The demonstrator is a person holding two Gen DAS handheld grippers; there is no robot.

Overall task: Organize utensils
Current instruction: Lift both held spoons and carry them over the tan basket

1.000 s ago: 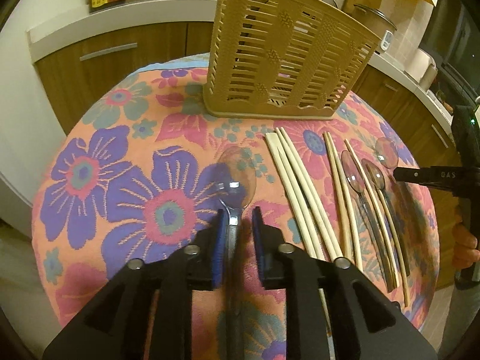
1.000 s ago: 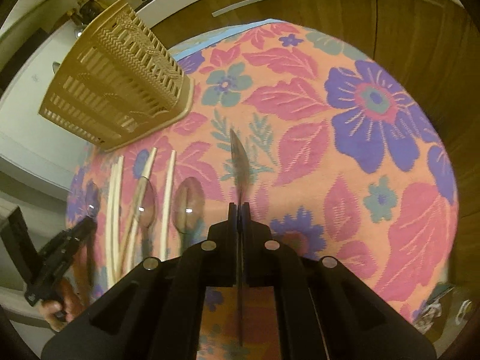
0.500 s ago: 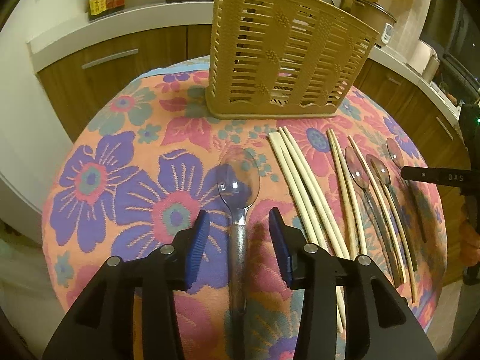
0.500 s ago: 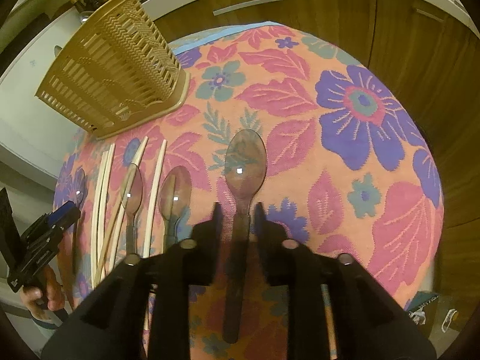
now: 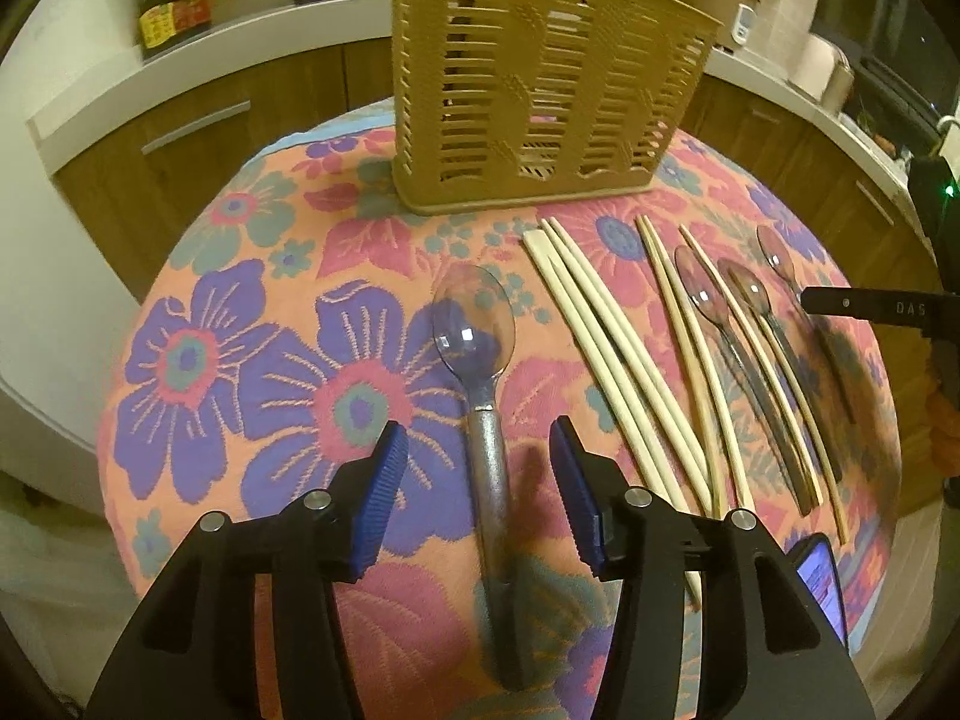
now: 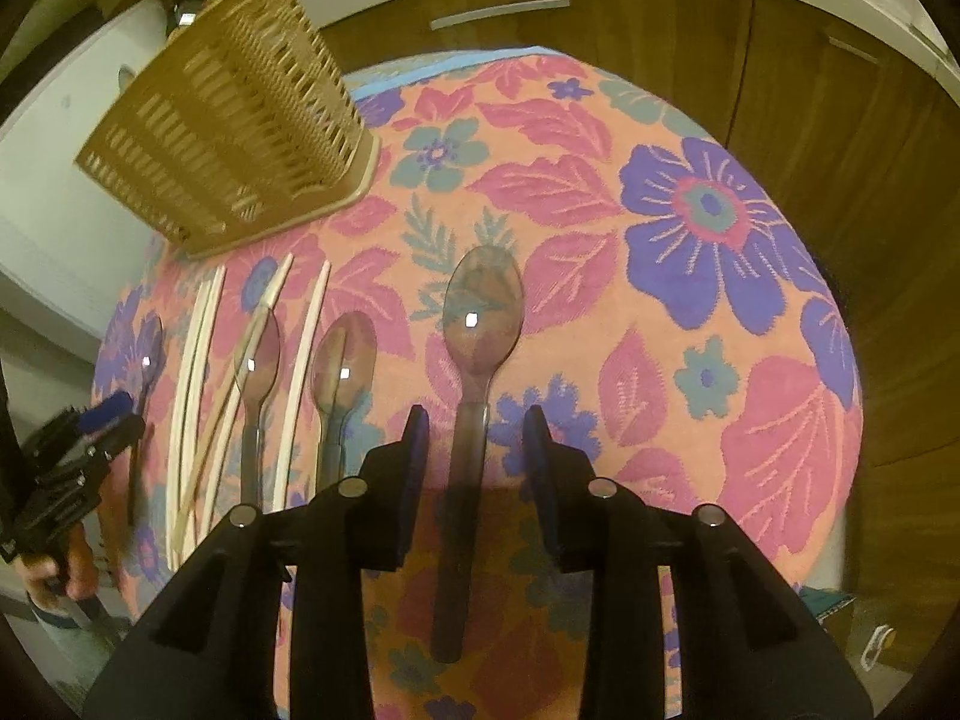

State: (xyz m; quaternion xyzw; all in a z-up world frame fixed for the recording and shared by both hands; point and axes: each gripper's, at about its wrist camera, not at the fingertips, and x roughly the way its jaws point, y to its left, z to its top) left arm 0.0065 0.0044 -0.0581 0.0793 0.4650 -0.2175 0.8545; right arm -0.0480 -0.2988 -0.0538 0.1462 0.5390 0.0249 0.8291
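While the left gripper (image 5: pixel 477 459) is opening over a spoon (image 5: pixel 480 360), the right gripper (image 6: pixel 474 441) is staying open around another spoon (image 6: pixel 474 348).

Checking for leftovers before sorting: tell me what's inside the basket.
Through the slats of the basket, no spoons or chopsticks show, only dark gaps and light from behind. Its floor and the far corners are hidden by the front wall, so small items cannot be ruled out.

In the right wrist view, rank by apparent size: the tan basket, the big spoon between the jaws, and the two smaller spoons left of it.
1. tan basket
2. big spoon, though it lies nearest the camera
3. The two smaller spoons look alike; no ranking between them.
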